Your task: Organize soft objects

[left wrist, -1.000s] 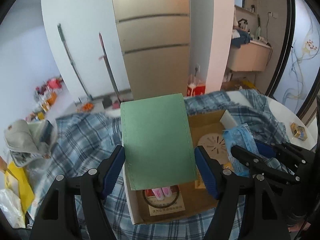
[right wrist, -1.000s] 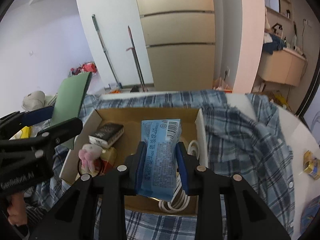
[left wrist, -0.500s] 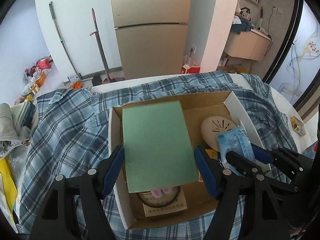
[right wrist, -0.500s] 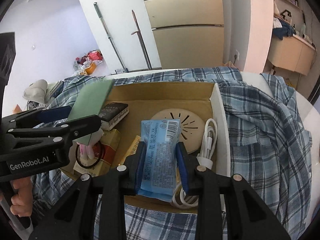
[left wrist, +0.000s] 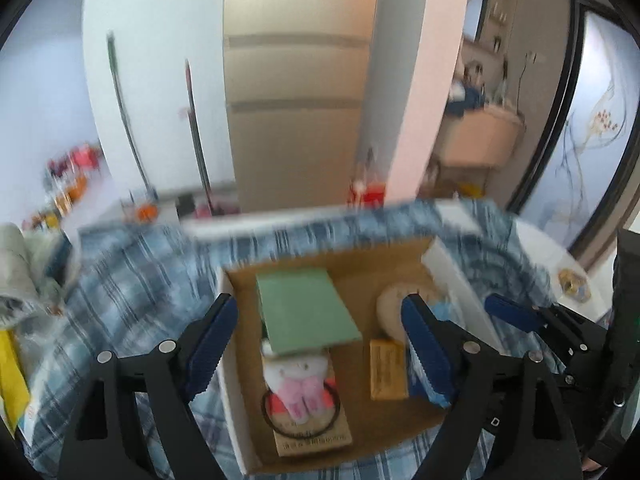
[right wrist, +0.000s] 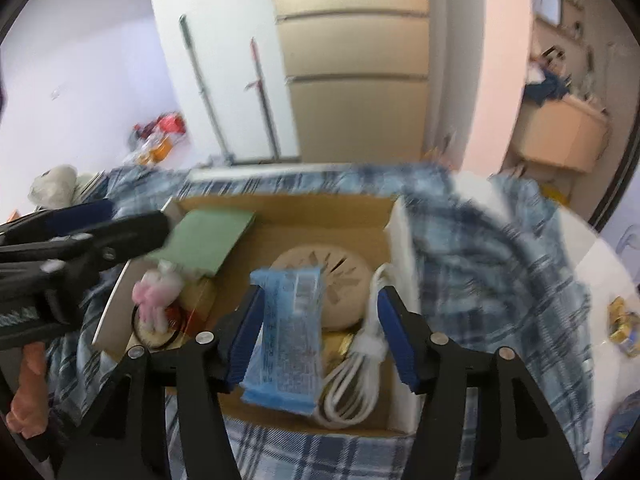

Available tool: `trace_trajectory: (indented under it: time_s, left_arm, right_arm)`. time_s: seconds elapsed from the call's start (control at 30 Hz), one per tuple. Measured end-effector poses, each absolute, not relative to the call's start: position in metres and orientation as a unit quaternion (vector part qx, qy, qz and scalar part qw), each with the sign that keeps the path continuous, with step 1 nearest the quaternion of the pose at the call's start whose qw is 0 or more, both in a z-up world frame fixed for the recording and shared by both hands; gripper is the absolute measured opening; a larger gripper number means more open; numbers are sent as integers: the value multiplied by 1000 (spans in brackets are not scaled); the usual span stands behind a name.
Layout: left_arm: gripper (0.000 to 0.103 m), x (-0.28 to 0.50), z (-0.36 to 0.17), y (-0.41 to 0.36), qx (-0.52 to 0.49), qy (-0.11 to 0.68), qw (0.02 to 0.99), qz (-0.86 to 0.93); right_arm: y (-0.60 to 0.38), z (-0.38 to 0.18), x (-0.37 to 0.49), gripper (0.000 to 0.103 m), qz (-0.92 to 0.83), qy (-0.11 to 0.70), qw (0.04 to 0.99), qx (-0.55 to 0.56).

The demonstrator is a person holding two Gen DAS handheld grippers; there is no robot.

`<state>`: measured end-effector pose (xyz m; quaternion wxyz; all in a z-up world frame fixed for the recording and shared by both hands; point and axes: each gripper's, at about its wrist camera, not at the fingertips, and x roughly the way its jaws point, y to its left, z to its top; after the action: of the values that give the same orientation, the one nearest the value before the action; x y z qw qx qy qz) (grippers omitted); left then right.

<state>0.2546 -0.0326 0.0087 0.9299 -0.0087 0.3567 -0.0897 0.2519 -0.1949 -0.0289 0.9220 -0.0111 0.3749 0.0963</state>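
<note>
A cardboard box [left wrist: 236,360] [right wrist: 396,236] sits on a blue plaid cloth. A green flat pad [left wrist: 304,312] [right wrist: 208,240] lies in its left side, partly over a pink and white plush toy [left wrist: 298,380] [right wrist: 154,292]. My left gripper [left wrist: 320,344] is open above the box, empty. My right gripper [right wrist: 320,332] is open; a blue packet [right wrist: 288,336] lies loose between its fingers, leaning on the left one, over the box's right side.
The box also holds a round beige vented disc [right wrist: 336,280], a white coiled cable [right wrist: 356,376] and a yellow packet [left wrist: 386,368]. A small gold item [left wrist: 574,284] lies on the white table at right. Mop handles [right wrist: 204,92] lean on the far wall.
Both grippers have opened. The green pad has dropped from my left gripper into the box; the blue packet is released from my right gripper. Both views are blurred by motion.
</note>
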Motion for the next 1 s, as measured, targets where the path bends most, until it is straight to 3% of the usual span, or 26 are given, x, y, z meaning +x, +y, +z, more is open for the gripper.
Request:
trace_trajectory:
  time_s: [0.17,0.27,0.33,0.4,1.0]
  left_arm:
    - [93,232,35,-30,3,269,961,-70]
    - [94,225,45,-26,1,241,968,-75]
    - [103,218,51,-22,-9,219,973,-74]
    - [103,209,56,-21,-15,189,979,-68]
    - [103,126,112,-22,15,98,995,-27]
  right_arm:
    - [-204,2,237,72,77,301,950,-27]
    - [-211,23,227,87,68,257,963,-36]
    - [-216,35,220,98,58,226,972,-36]
    - [-220,46,214,102,52,202,977,-35]
    - [-230,121,150,102,45,115,992,-1]
